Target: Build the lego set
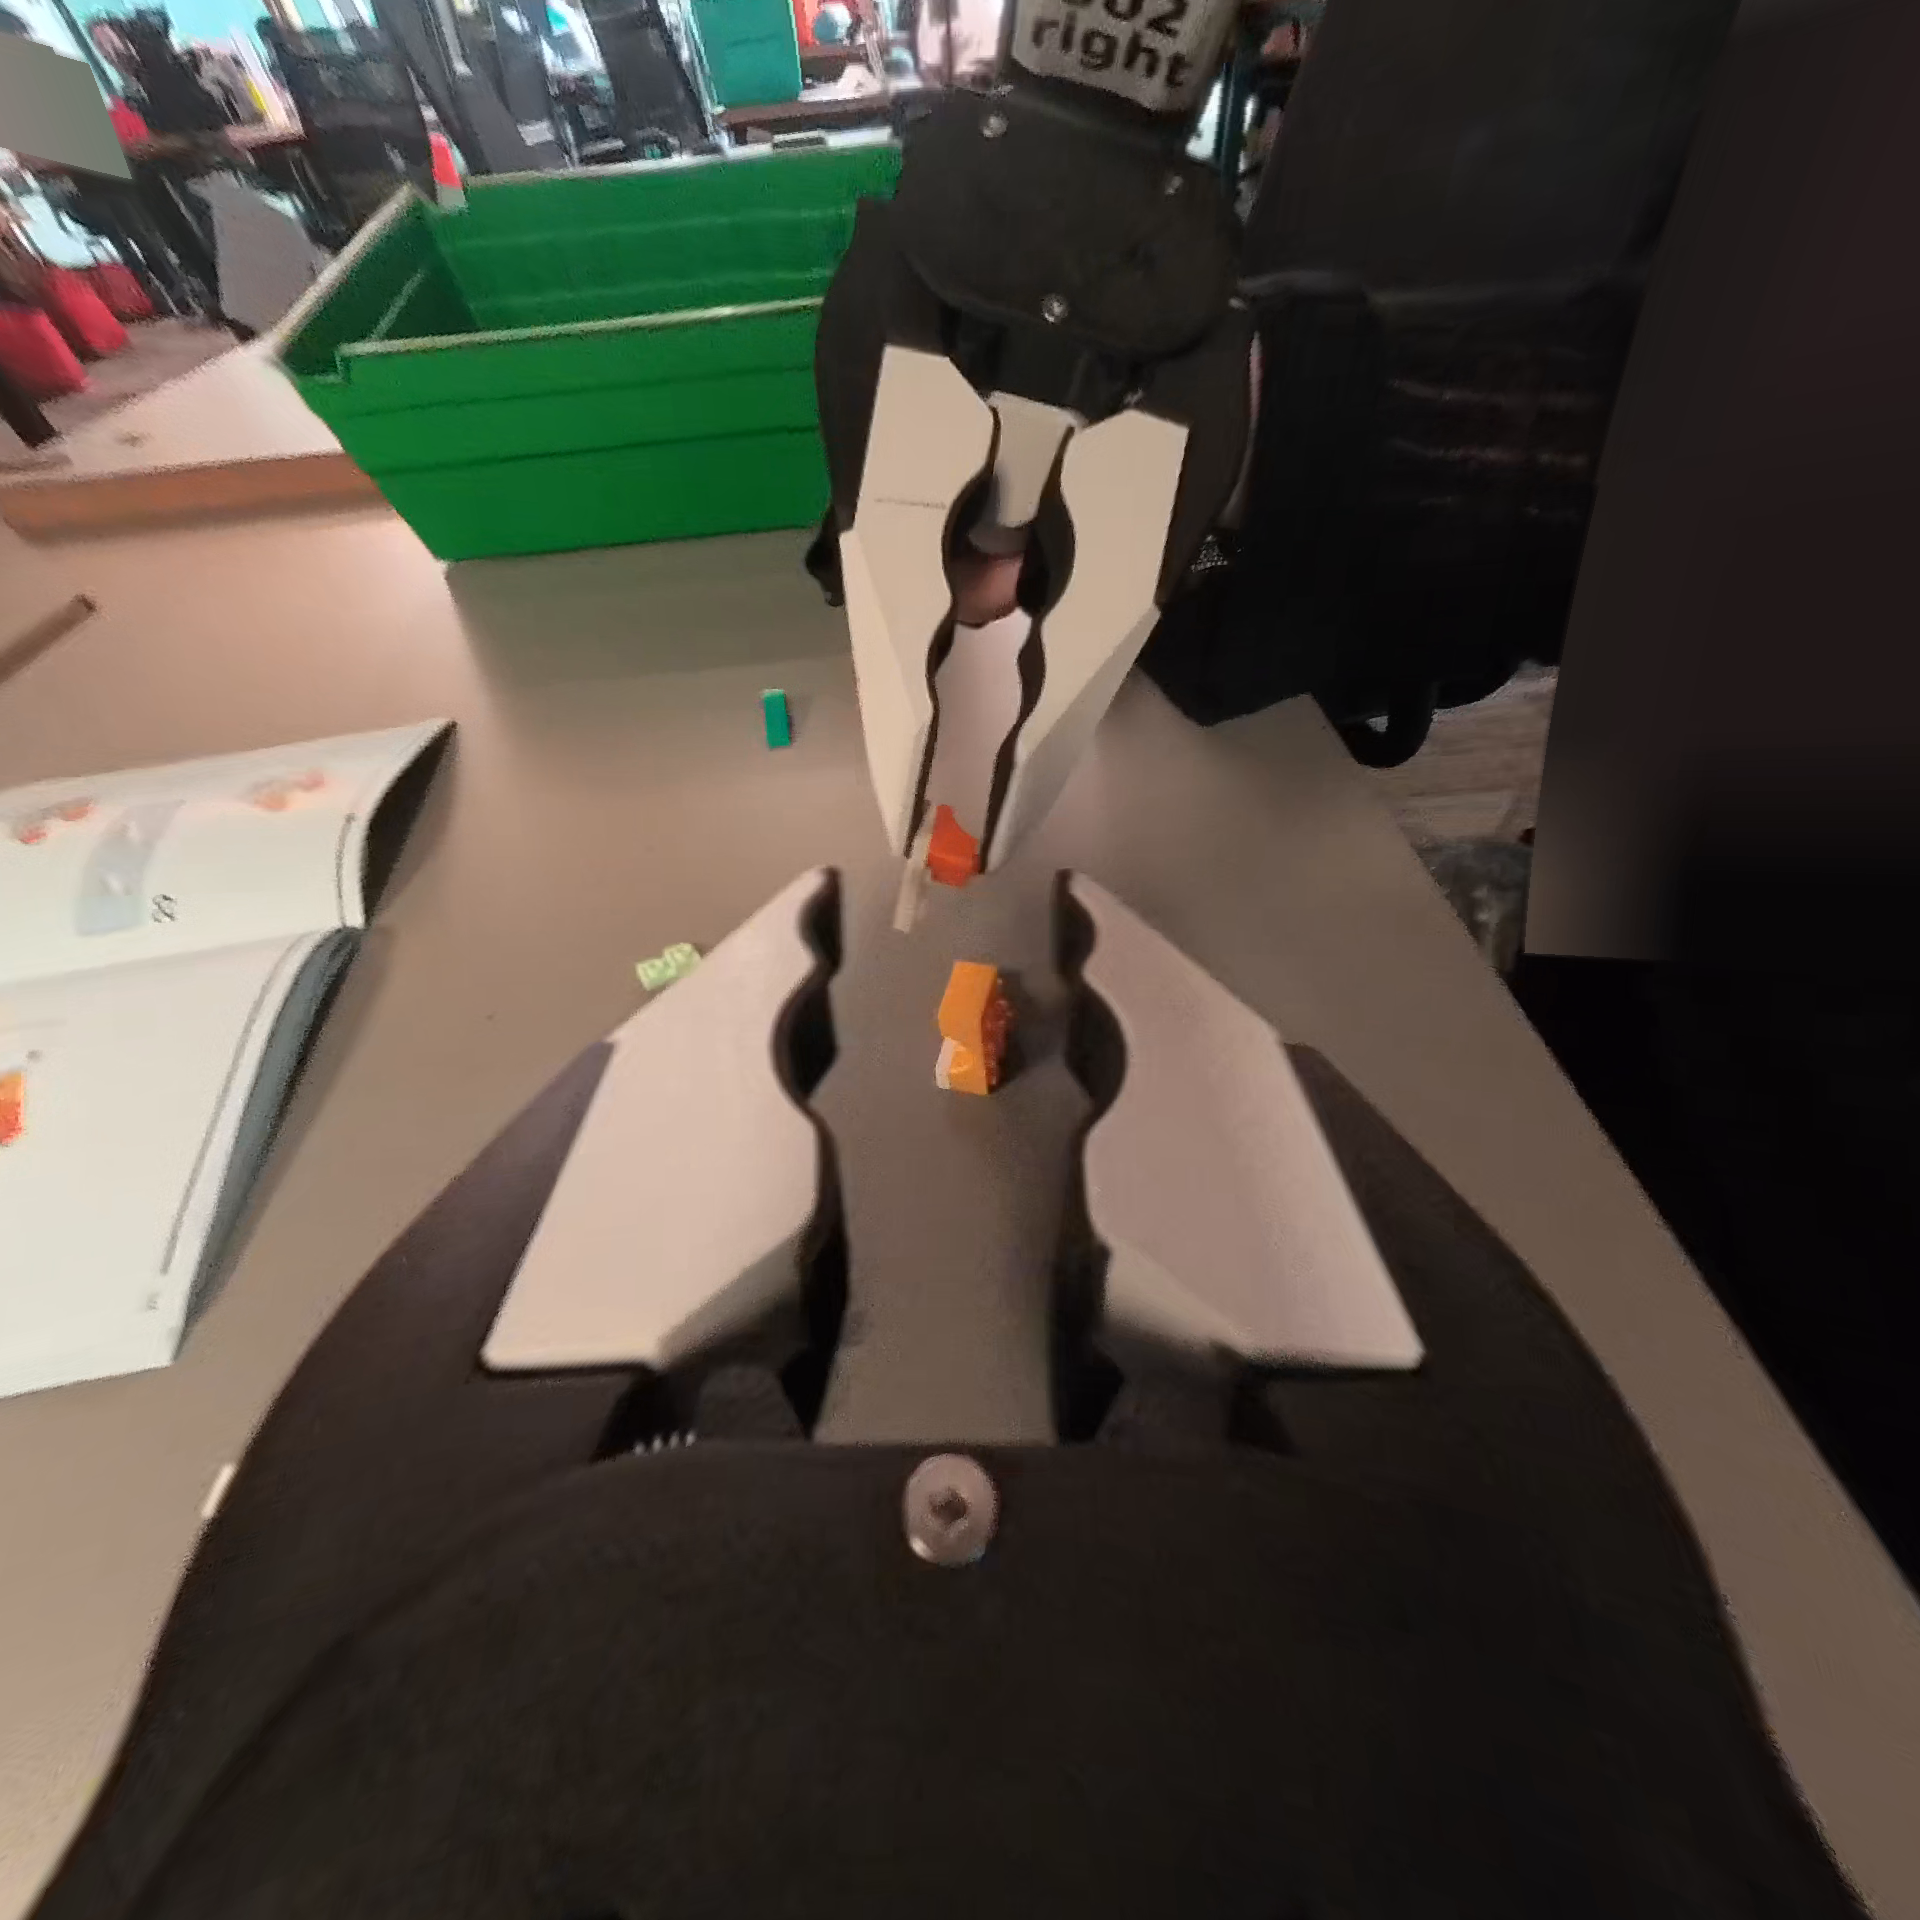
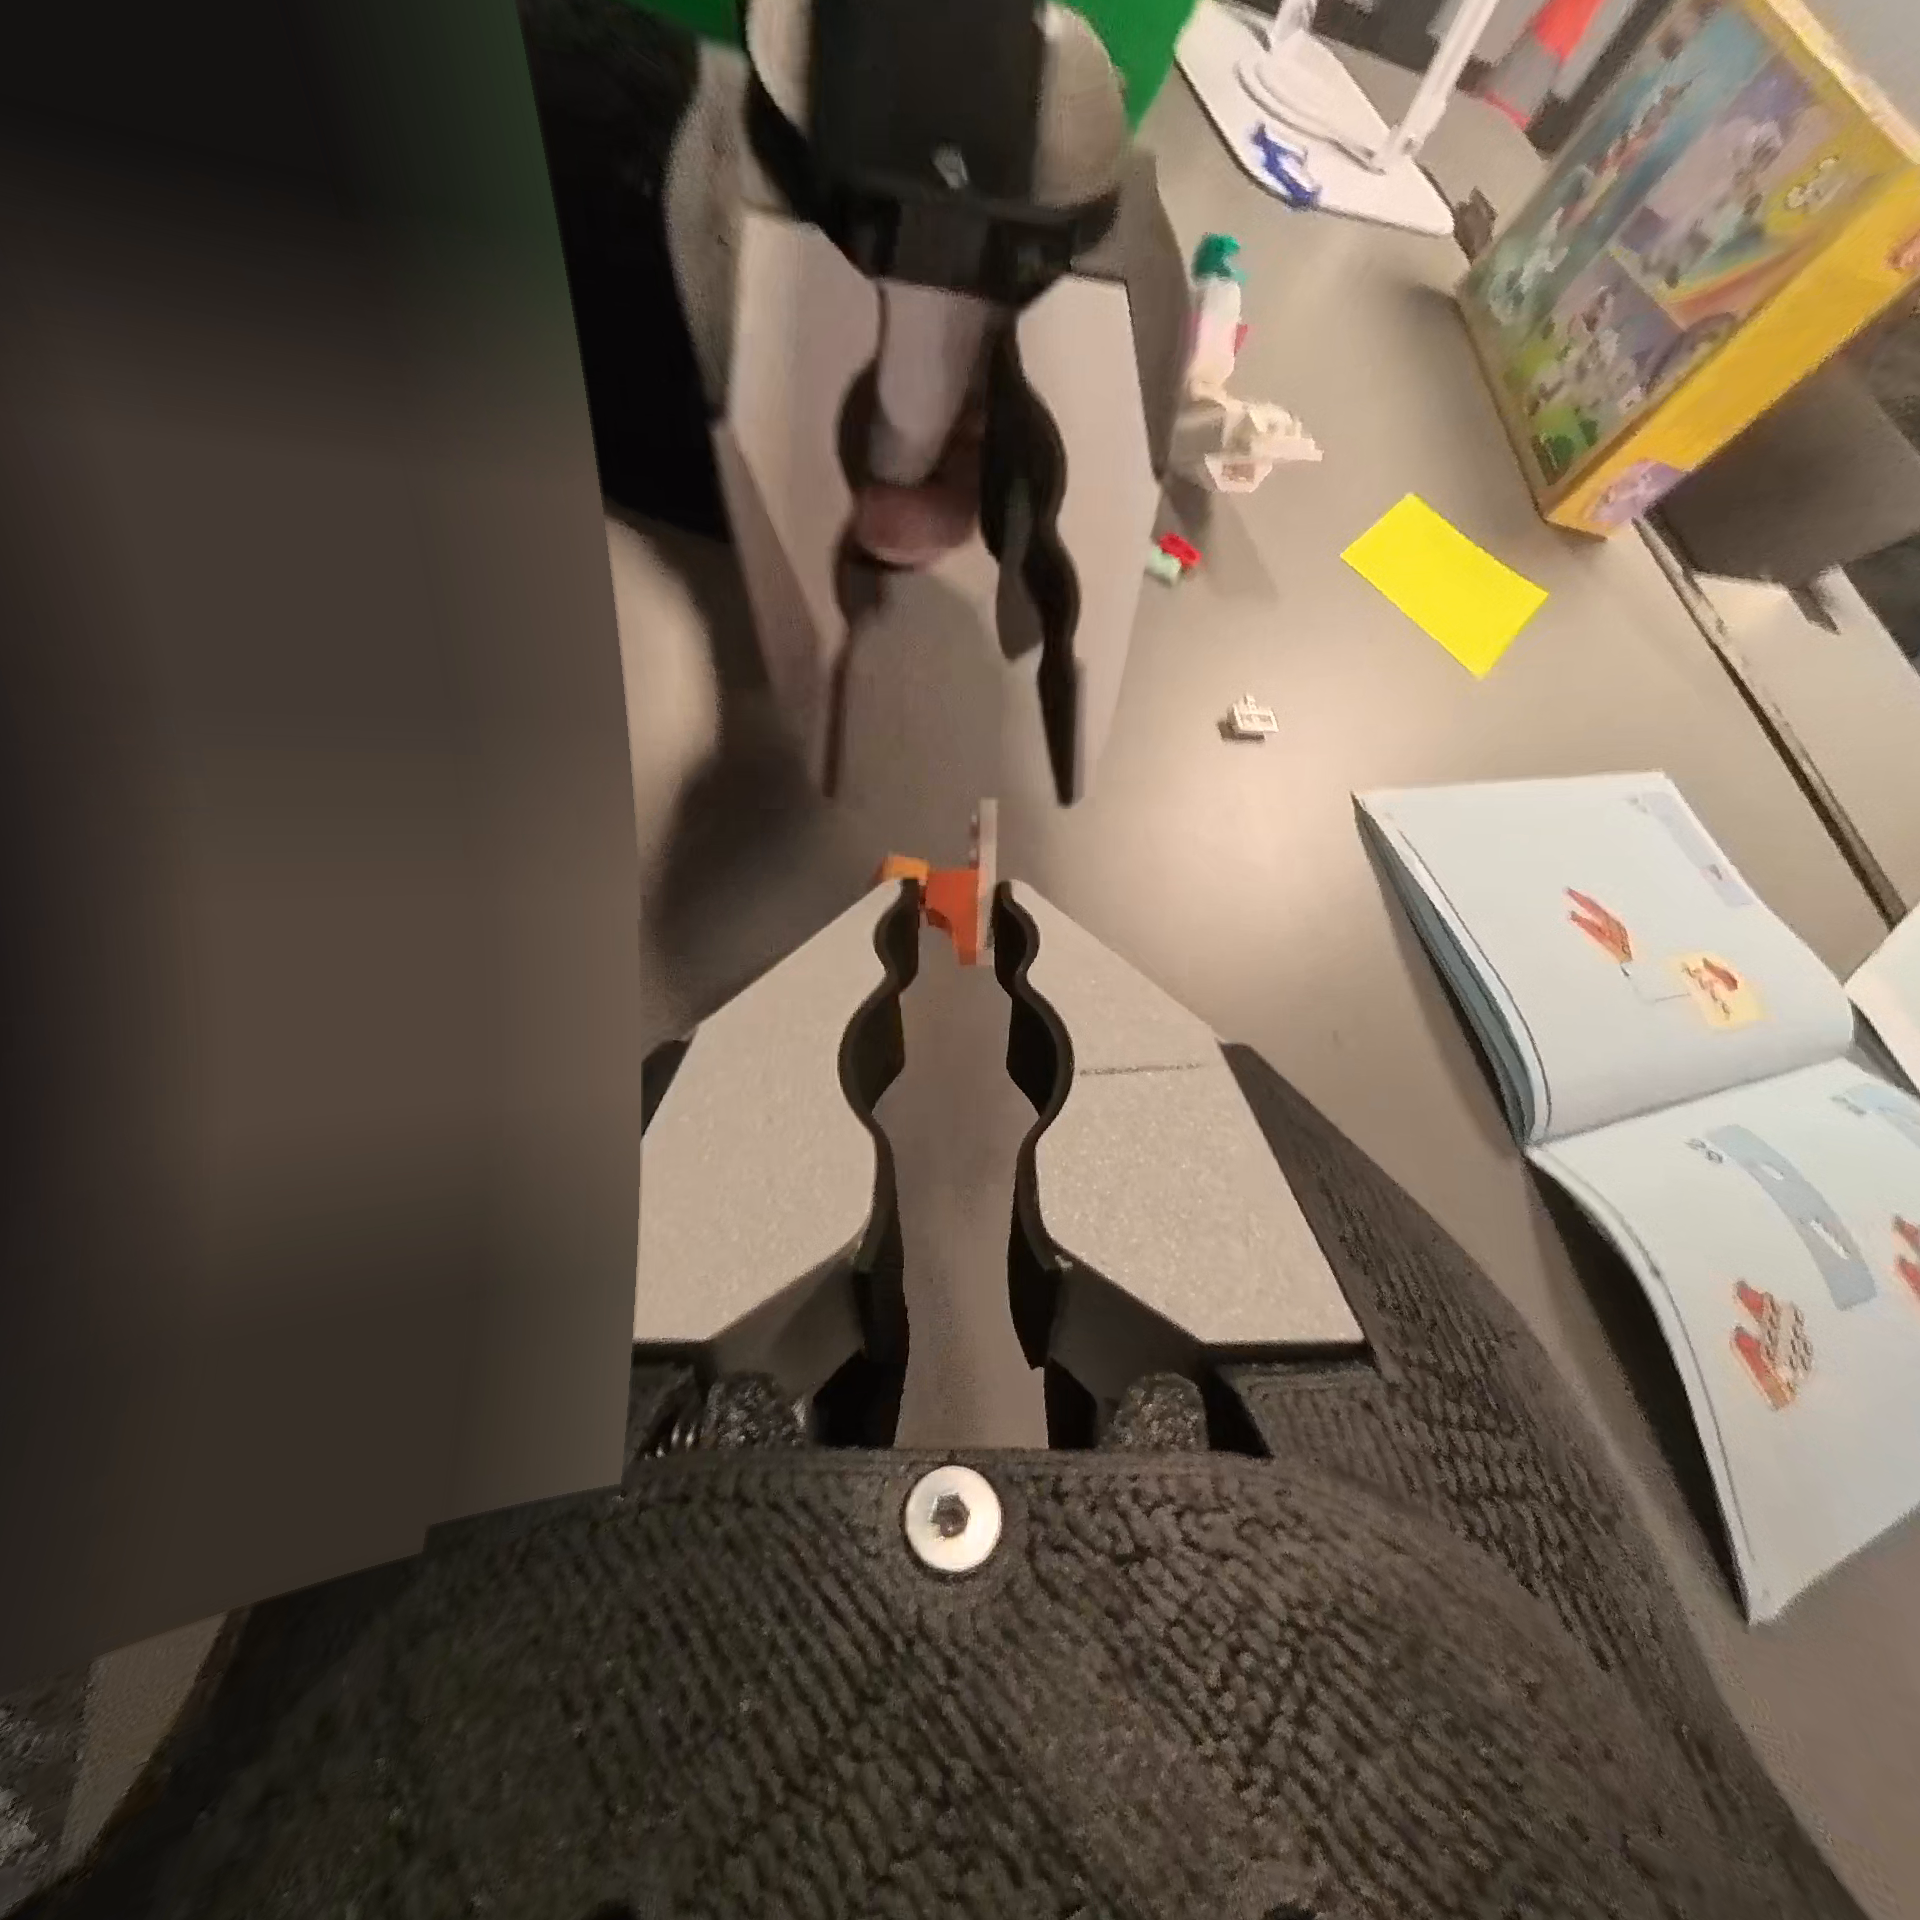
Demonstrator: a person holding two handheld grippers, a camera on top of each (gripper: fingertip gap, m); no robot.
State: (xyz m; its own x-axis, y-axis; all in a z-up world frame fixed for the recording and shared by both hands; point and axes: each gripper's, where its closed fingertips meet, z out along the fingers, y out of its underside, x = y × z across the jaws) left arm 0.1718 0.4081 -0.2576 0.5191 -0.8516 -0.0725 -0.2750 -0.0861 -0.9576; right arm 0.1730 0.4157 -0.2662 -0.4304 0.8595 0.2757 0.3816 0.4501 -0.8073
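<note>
My left gripper (image 1: 948, 883) is open and empty, its fingers on either side of a small orange and white Lego assembly (image 1: 974, 1029) that lies on the grey table. My right gripper (image 2: 945, 894) faces it and is shut on an orange piece with a thin white plate attached (image 2: 961, 904). In the left wrist view the right gripper (image 1: 951, 847) holds that piece (image 1: 951, 842) just above the table, beyond the lying assembly. The left gripper (image 2: 945, 795) shows open across from it in the right wrist view.
An open instruction booklet (image 1: 156, 987) lies at left, also in the right wrist view (image 2: 1662, 1091). Green bins (image 1: 582, 395) stand behind. Loose bricks: a green one (image 1: 777, 717), a pale green one (image 1: 665, 966), a white one (image 2: 1250, 717). A yellow paper (image 2: 1444, 582), Lego box (image 2: 1683, 249) and white model (image 2: 1236, 416).
</note>
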